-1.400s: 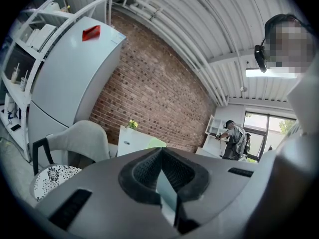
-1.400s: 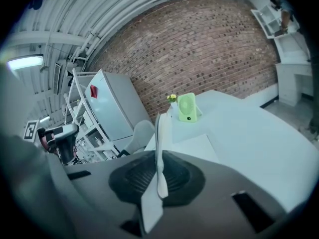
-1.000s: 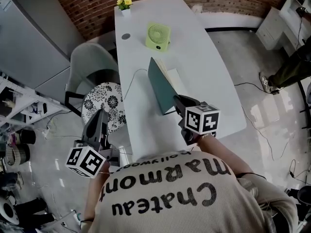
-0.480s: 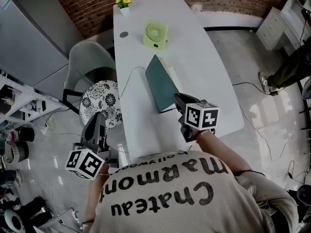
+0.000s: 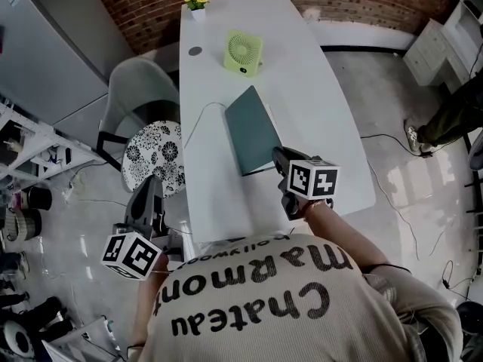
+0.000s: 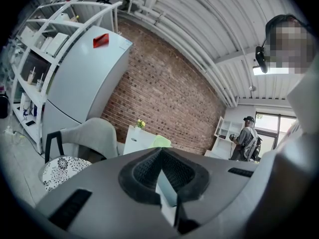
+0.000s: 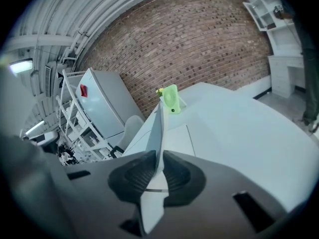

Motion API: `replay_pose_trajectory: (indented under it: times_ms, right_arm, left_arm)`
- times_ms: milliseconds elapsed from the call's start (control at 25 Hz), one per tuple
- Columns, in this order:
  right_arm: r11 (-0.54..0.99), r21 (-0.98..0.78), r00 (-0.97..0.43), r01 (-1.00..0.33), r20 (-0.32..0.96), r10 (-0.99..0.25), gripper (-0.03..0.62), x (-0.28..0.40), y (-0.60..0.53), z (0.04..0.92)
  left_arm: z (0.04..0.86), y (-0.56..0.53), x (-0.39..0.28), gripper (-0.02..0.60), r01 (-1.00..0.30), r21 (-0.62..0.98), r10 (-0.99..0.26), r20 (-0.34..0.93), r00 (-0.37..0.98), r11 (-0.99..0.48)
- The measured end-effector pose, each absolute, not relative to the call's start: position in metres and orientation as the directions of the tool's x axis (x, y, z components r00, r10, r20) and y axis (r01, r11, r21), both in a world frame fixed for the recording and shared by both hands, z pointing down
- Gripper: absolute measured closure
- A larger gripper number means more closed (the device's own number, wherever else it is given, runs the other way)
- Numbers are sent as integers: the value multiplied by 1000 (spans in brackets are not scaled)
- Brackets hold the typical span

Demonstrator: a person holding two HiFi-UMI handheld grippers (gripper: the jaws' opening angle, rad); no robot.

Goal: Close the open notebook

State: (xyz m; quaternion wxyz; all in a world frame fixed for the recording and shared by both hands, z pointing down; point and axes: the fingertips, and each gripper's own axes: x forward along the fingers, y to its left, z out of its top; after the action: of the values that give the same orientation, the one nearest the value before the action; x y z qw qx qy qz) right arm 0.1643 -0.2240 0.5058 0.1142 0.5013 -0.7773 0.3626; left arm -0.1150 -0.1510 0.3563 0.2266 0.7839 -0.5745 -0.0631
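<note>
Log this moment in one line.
phase: closing | right gripper: shut on cover, cover not yet flat | left gripper: shut, empty, beside table

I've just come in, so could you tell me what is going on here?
A person is closing the green notebook on the white table. The right tongs pinch its cover at the near edge and have just opened slightly; the cover slants above the pages, not yet flat. The left tongs, shut and empty, hang off the table beside a chair.
</note>
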Motion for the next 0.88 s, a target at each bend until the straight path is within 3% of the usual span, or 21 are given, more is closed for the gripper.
replay_pose_trajectory:
  times_ms: [880]
  right_arm:
    - [199, -465, -474, -863, 607, -638, 537, 187, -228, 549]
  left_arm:
    - [365, -140, -94, 580, -889, 425, -944, 187, 271, -171]
